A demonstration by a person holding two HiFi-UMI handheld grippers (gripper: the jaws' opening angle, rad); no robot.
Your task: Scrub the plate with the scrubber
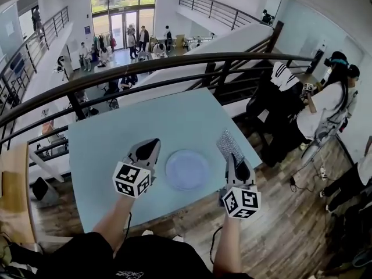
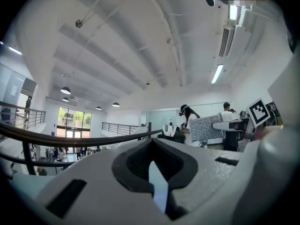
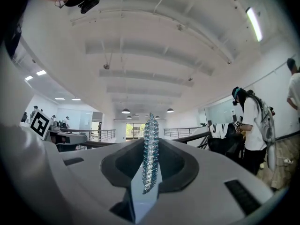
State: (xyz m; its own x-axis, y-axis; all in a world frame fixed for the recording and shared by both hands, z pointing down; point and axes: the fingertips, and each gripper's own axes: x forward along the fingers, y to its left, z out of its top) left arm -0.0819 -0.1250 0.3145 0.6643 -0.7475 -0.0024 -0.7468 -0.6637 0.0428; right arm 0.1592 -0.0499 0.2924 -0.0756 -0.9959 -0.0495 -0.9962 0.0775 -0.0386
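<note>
**Left gripper** (image 1: 150, 149): my jaws are pressed together with nothing between them. In the left gripper view only a thin pale sliver shows down the dark recess (image 2: 157, 182). It hangs over the table, just left of the plate, and points away from me.

**Right gripper** (image 1: 235, 163): my jaws pinch the scrubber (image 1: 230, 145) by its lower edge. It stands up out of them as a grey, glittery mesh pad. In the right gripper view I see it edge-on, a narrow blue-silver sparkling strip (image 3: 150, 144) upright between the jaws (image 3: 149, 172).

**Plate** (image 1: 187, 169): round, pale blue and empty. It lies flat on the table between my two grippers. The scrubber is off its right rim and does not touch it.

**Table** (image 1: 116, 144): a light blue top set against a dark curved railing (image 1: 174, 63).

**Markings:** each gripper carries a marker cube, left (image 1: 132, 179) and right (image 1: 241, 202). Their faces are printed with black-and-white square code patterns. These are the only print I can make out, and they hold no letters or brand name.

**Surroundings:** people (image 1: 331, 97) stand beyond the table's right side on a wood floor. More figures are far below, near glass doors.
</note>
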